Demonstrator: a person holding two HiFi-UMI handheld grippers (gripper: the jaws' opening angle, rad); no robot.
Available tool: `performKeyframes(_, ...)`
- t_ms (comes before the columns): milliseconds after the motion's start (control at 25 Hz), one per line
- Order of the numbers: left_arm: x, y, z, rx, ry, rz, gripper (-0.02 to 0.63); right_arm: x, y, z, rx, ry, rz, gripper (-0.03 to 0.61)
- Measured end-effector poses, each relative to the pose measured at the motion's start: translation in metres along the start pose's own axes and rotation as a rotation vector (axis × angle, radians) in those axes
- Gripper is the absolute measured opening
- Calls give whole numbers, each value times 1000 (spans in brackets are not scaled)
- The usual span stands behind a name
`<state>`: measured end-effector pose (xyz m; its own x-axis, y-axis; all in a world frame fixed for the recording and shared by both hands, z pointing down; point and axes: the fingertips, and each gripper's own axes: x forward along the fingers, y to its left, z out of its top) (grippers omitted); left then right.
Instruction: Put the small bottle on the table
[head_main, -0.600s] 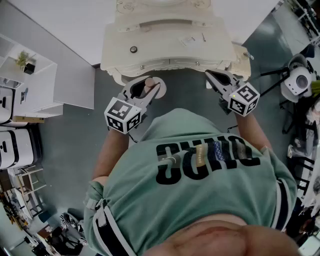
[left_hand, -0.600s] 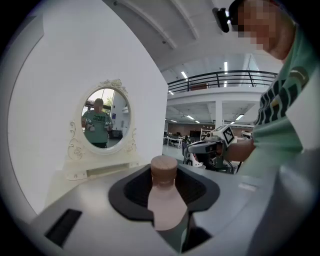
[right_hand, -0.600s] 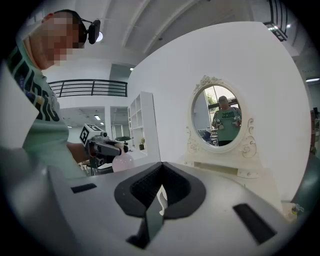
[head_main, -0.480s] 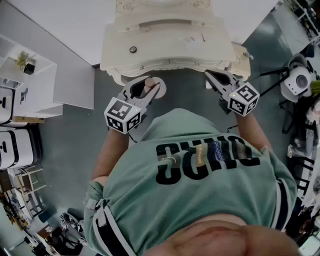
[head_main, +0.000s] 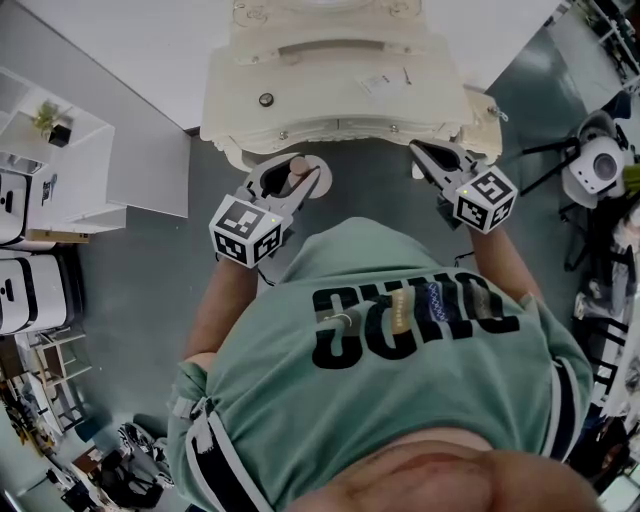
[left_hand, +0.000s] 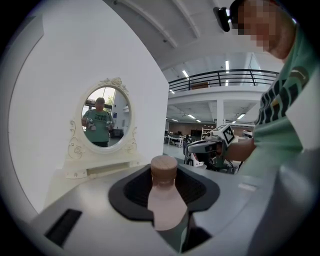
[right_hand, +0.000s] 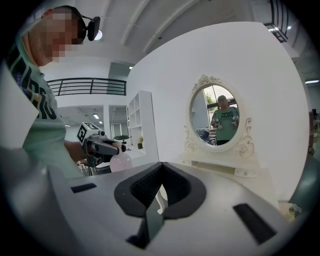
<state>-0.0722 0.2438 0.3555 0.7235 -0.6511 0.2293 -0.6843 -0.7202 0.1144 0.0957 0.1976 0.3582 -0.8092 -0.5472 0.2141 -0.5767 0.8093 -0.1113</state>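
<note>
The small bottle (head_main: 298, 170) is pale pink with a round wooden cap (left_hand: 164, 170). It stands upright between the jaws of my left gripper (head_main: 288, 182), which is shut on its body (left_hand: 165, 205). I hold it in the air just in front of the white dressing table (head_main: 330, 100), below its left front edge. My right gripper (head_main: 428, 155) hovers at the table's right front corner, jaws together and empty (right_hand: 159, 175). In the right gripper view, the left gripper (right_hand: 99, 145) shows with the bottle (right_hand: 120, 161).
The dressing table (right_hand: 235, 172) carries an oval mirror (left_hand: 105, 117) in an ornate frame and has a round knob (head_main: 266, 99) on top. White shelving (head_main: 55, 160) stands to the left. A white machine on a stand (head_main: 600, 160) is at the right.
</note>
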Motion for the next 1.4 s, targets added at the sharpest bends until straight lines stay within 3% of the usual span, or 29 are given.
performKeyframes(920, 88, -70, 24, 18, 9, 71, 143, -84, -56, -5, -53, -3, 93, -6)
performKeyframes(1400, 110, -40, 22, 25, 14, 33, 143, -57, -76, -11, -26, -4, 70, -6)
